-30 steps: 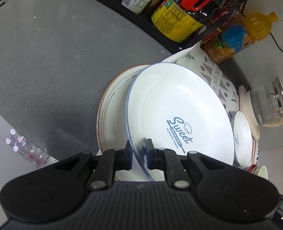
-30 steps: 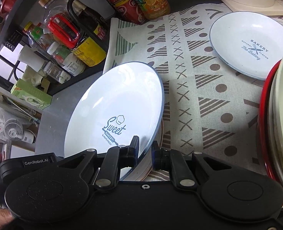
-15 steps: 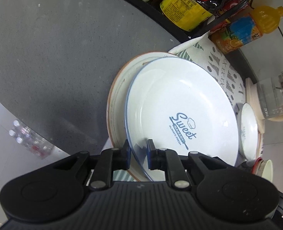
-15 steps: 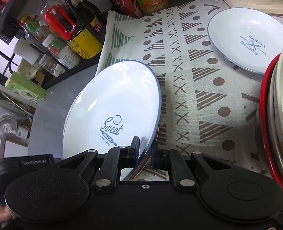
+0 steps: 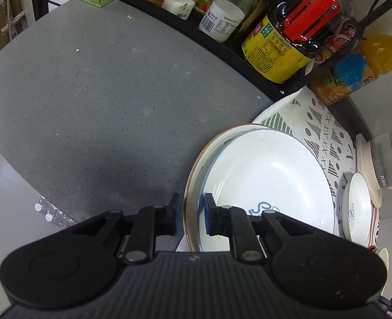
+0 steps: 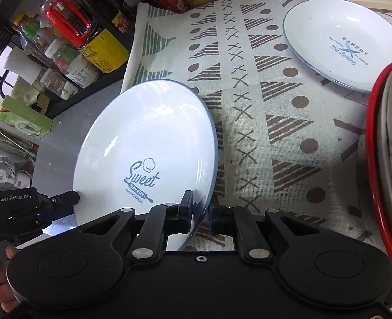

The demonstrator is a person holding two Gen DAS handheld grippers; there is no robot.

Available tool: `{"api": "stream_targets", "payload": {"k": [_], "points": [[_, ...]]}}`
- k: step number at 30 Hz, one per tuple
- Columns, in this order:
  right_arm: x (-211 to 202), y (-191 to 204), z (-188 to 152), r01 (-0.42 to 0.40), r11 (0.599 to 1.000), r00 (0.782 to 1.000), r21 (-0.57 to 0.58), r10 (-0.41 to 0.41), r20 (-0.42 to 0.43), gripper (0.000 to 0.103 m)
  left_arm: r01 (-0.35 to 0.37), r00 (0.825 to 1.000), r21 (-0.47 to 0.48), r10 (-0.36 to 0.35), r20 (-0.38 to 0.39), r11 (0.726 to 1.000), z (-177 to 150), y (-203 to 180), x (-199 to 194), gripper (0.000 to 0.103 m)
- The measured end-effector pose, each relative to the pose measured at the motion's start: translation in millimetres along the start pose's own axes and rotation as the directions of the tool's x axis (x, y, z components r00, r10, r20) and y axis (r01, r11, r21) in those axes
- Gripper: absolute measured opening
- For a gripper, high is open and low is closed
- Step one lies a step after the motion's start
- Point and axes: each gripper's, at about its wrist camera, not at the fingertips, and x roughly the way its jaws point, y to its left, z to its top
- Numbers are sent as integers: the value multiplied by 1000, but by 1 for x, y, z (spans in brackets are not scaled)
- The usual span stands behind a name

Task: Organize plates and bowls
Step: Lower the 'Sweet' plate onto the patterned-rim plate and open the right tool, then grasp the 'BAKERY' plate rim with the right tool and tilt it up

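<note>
A white "Sweet Bakery" plate [image 6: 145, 143] with a blue rim lies on a larger brown-rimmed plate [image 5: 196, 170] at the left edge of the patterned cloth [image 6: 262, 122]; it also shows in the left wrist view [image 5: 270, 175]. My right gripper [image 6: 201, 208] has its jaws slightly apart around the blue-rimmed plate's near edge. My left gripper [image 5: 190, 212] is open, its fingers straddling the rims of both plates. A smaller white "Bakery" plate [image 6: 342, 42] lies on the cloth at the far right.
A black shelf [image 5: 222, 45] with bottles and jars runs along the back of the grey counter [image 5: 89, 106]. A red-rimmed stack of bowls [image 6: 387, 164] stands at the right. A kettle on a beige base [image 5: 390, 159] is behind the small plate.
The Sweet plate has come down flat onto the brown-rimmed plate. My left gripper has opened and let go of its rim. The right gripper's jaws have loosened.
</note>
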Motion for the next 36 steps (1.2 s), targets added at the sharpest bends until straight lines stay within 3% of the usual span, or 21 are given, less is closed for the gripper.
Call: {"api": "stream_targets", "payload": {"k": [2,7,10,13,17,20,23,28,36], "points": [[-1,2,2,-9,1000,1000,-12,9,4,20,-20,1000,10,20,-2,1000,2,-1,3,15],[-7,0,10,-15,1000,999,-16,15,29,21,-40,999,-2,40,10,999,9,-1,3,15],[-18,-3,21,-42,999,996,-2,42,73,33,-47,999,23,46,28,999,15,-10,0,15],[-28,-4,34,-40,999,992,-21,42,116,53,-63,997,40,61,36,997,23,-23,-3,28],[-37,-16,46,-22,1000,988,9,20,152,59,-64,996,71,59,63,995,32,-48,-5,53],[-44,-25,55,-8,1000,984,30,2,180,65,-34,998,105,28,57,994,38,-71,-3,63],[-55,-36,66,18,998,975,55,-30,219,75,-6,999,136,-1,53,991,40,-96,0,65],[-78,-58,86,37,994,957,101,-64,283,83,34,998,203,-43,41,979,42,-137,6,66],[-104,-103,106,58,972,932,226,-135,338,84,96,995,318,-101,1,943,36,-200,26,67]]}}
